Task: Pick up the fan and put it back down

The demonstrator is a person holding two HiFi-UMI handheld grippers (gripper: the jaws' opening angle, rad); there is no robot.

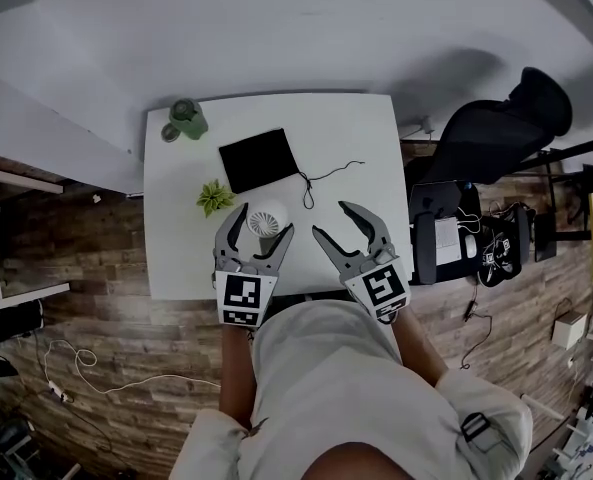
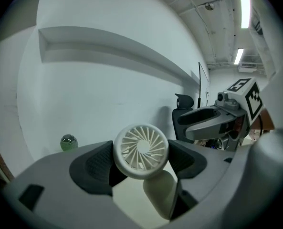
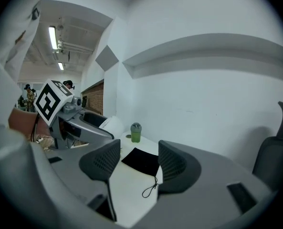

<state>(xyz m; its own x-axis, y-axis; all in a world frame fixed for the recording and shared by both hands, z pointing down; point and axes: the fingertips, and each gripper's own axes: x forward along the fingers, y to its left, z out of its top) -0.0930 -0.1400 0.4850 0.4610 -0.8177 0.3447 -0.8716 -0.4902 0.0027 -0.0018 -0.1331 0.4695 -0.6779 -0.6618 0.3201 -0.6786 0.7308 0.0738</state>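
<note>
Left gripper view shows the fan [image 2: 141,150] between the left claw's [image 1: 263,230] jaws, its ribbed round head filling the gap, both pads against the rim. It sits over the near part of the desk [image 1: 176,238], just right of a small plant [image 1: 214,197]; whether its foot rests there I cannot tell. The fan looks like light, hard, smooth plastic, so it could slip or pivot in a rim hold. The thin grille ribs seem fragile, so a gentle squeeze on the outer ring, or lower on the stubby stem, would be safer. The right claw [image 3: 134,163] stands apart and empty, near right.
</note>
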